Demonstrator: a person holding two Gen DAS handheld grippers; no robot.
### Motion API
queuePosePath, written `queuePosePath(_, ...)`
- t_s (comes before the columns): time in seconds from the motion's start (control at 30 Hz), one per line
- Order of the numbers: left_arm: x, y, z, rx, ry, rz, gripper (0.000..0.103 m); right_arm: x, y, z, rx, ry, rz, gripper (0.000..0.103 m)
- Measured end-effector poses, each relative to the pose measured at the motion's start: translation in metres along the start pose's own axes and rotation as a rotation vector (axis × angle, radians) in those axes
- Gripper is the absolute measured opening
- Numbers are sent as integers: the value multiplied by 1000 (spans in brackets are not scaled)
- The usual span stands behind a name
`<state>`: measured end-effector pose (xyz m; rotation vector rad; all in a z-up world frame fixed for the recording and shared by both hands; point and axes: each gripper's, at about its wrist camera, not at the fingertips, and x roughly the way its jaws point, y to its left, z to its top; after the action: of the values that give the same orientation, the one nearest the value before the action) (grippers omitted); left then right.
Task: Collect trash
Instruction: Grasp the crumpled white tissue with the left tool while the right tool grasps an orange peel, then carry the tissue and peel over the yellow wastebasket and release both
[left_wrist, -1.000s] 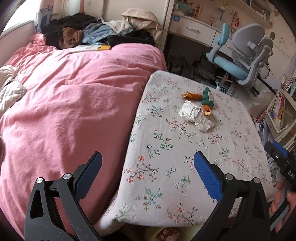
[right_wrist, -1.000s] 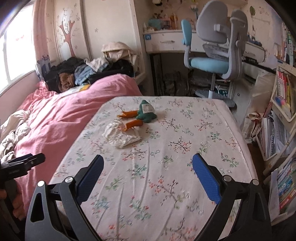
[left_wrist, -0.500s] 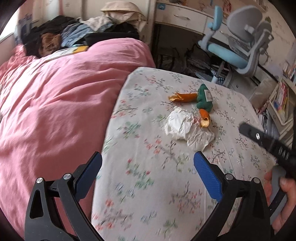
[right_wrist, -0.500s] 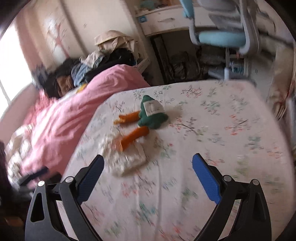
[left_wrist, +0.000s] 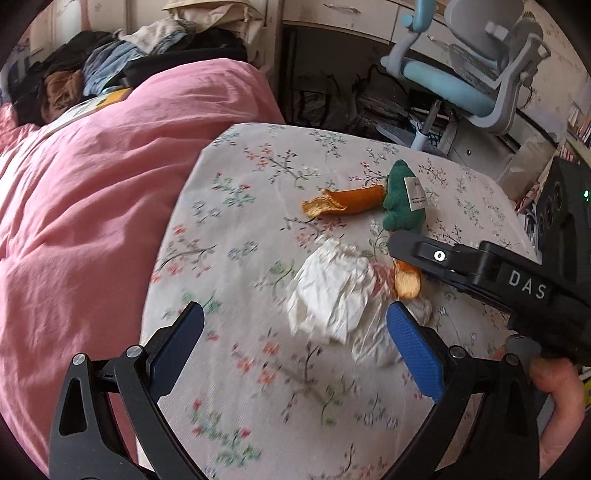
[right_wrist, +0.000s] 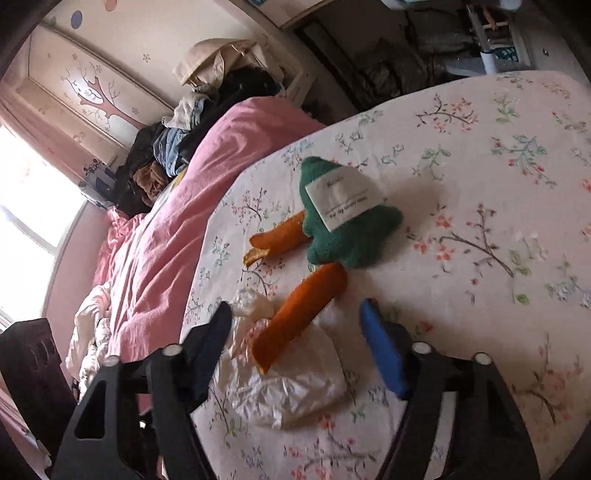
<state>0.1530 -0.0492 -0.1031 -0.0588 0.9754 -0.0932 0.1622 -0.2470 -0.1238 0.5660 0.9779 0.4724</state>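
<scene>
Crumpled white paper trash (left_wrist: 328, 291) lies on the floral-clothed table (left_wrist: 236, 369), also in the right wrist view (right_wrist: 291, 384). A green plush toy (left_wrist: 400, 199) with orange legs (left_wrist: 347, 201) lies beside it; one orange leg (right_wrist: 299, 317) rests over the paper. My left gripper (left_wrist: 295, 347) is open and empty, just short of the paper. My right gripper (right_wrist: 299, 332) is open, jaws astride the orange leg and paper; its body (left_wrist: 498, 277) crosses the left wrist view from the right.
A bed with a pink duvet (left_wrist: 92, 203) adjoins the table's left side, clothes (left_wrist: 110, 66) piled at its far end. A blue-grey office chair (left_wrist: 472, 70) and a desk stand beyond the table. Shelves of books are at the far right.
Both grippers have moved forward over the table toward the paper and toy. The right gripper has dropped low and tilted, now straddling the orange leg and paper.
</scene>
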Motion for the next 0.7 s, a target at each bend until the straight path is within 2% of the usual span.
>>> queuePosePath(0.03, 5, -3, 2, 10, 6, 2, 96, 4, -2, 2, 13, 27, 25, 42)
queuePosePath(0.1, 15, -9, 4, 28, 19, 4, 96, 8, -6, 3, 18, 56, 24, 27)
queuePosePath(0.13, 19, -12, 4, 41, 24, -4, 90, 6, -8, 2, 16, 61, 25, 23)
queuePosePath(0.17, 23, -14, 4, 53, 29, -18, 82, 6, -9, 4, 17, 61, 27, 21)
queuePosePath(0.2, 27, -15, 4, 59, 42, -44, 62, 4, -10, 5, 16, 57, 28, 20)
queuePosePath(0.23, 29, -16, 4, 55, 57, -88, 53, -5, -10, 5, 12, 44, 29, 20)
queuePosePath(0.33, 21, -14, 3, 32, 63, -146, 34, -12, -13, 7, 12, 25, 35, 19)
queuePosePath(0.4, 16, -12, 1, 28, 59, -161, 30, -20, -12, 4, 1, 15, 33, 19)
queuePosePath(0.7, -32, 16, -26, -20, 11, -179, 28, -59, 3, -13, -27, -48, 28, 19)
